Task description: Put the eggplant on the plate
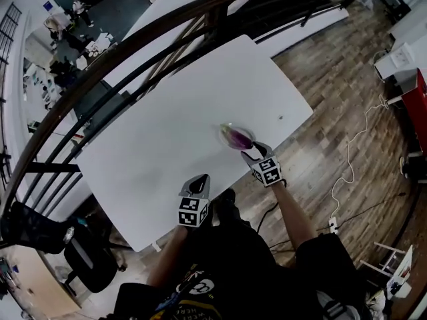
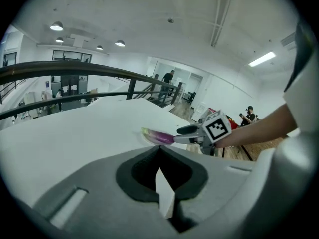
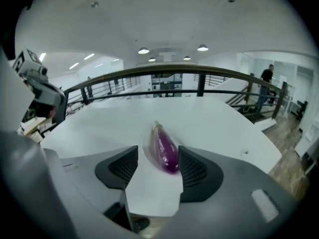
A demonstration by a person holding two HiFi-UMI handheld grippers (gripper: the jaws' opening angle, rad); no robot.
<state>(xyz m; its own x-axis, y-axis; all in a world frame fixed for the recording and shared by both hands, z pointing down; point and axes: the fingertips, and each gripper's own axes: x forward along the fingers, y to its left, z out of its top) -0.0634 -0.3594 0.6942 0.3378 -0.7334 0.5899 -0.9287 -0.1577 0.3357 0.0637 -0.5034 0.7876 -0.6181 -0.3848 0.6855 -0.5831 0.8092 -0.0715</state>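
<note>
Eggplant (image 3: 166,151) lies lengthwise on the plate (image 3: 146,146). It is glossy purple and tapered, with a pale greenish stem tip at the far end as the right gripper view shows it. The plate looks shallow and pale or clear, so its rim barely stands out from the white table (image 1: 167,132) under it.

By count there is one eggplant, one plate, one table and two grippers.

The right gripper (image 3: 158,153) stands at the plate with its jaws spread wide, one to each side of the eggplant's blunt near end. A clear gap shows between the eggplant and the left pad. The right pad sits just beside the eggplant, and whether it touches cannot be told. Nothing is clamped.

The left gripper (image 2: 159,151) is well apart from the plate, nearer the person, over the table's near edge. Its jaws are pressed together at the tips and hold nothing. From its view the plate lies ahead, with the right gripper reaching in from the right.
</note>
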